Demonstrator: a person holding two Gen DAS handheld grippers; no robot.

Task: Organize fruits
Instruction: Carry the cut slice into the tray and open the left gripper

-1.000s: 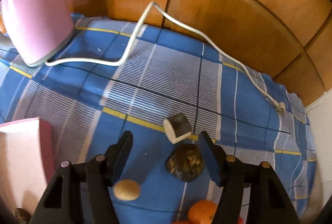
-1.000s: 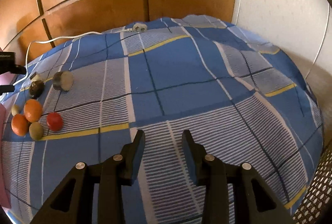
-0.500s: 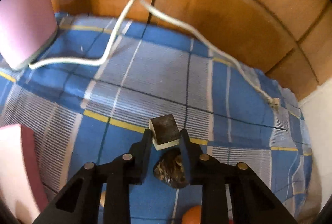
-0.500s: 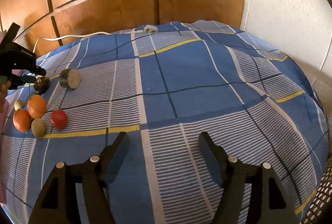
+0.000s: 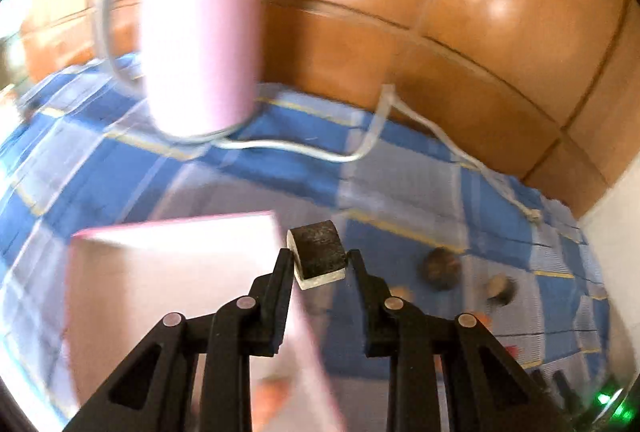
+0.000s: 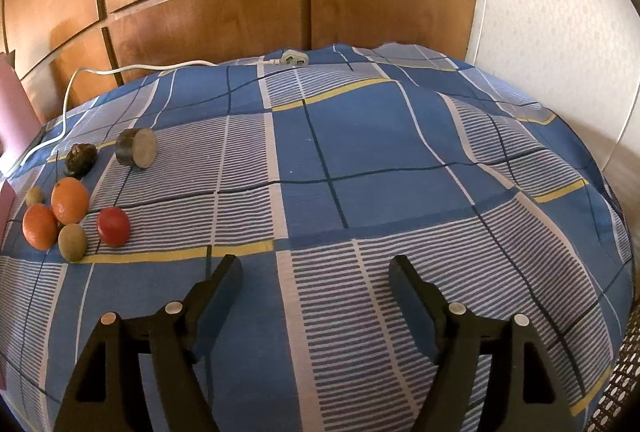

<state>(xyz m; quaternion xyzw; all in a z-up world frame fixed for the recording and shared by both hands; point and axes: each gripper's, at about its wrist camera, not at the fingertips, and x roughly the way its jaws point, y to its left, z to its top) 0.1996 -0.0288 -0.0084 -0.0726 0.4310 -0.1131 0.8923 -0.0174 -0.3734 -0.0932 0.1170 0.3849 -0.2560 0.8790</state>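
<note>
My left gripper (image 5: 318,260) is clamped on a dark-skinned, pale-fleshed cut chunk of fruit (image 5: 319,254), pinched at the very tips of the two black fingers, lifted off the blue, white and yellow checked bedcover (image 6: 360,152). Just at nine o'clock of the chunk is the near corner of a flat pink tray (image 5: 176,272), which I take to be where the fruit should go; its surface is smeared with blur, so I cannot tell how deep it is or exactly what already lies in it. Farther out at eleven o'clock stands a pink enamel mug with a grey rim and handle (image 5: 200,32), with a white power cable (image 5: 360,148) trailing from its foot toward three o'clock.

My right gripper (image 6: 316,272) hangs empty with its jaws spread wide over bare cloth. From it, the rest of the fruit sits at ten o'clock: two oranges (image 6: 70,200), a red tomato-like fruit (image 6: 113,226), two small greenish-brown fruits (image 6: 72,242), a dark knobbly fruit (image 6: 81,159) and another dark round slice with a pale cut face (image 6: 137,147).

To do this step well, I would carry the chunk leftward over the tray before lowering. The grip is only at the fingertips, so I should keep the squeeze steady and avoid swinging. I would lower until it is nearly resting on the tray, then release gently so it does not roll, leaving room for the remaining fruit.
</note>
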